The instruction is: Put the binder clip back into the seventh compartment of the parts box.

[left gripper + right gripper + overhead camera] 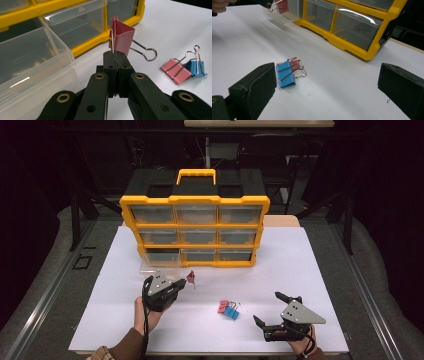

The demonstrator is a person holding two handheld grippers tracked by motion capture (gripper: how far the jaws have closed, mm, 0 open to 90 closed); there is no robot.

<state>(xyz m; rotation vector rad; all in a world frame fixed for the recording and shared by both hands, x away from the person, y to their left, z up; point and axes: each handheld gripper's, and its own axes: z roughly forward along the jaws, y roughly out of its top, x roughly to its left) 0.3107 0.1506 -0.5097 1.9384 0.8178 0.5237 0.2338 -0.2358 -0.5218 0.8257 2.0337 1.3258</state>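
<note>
Overhead, white table [300, 270], dark room, left hand-held gripper [117, 56] pinching pink binder clip [122, 33], right hand-held gripper [270, 309] spread.

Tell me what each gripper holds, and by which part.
The left gripper is shut on a pink binder clip, pinching one of its wire handles so the clip's body stands above the jaws. The right gripper is open and holds nothing.

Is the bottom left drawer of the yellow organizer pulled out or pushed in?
Pulled out: the clear drawer sticks forward from the yellow organizer, leaving its slot dark.
</note>
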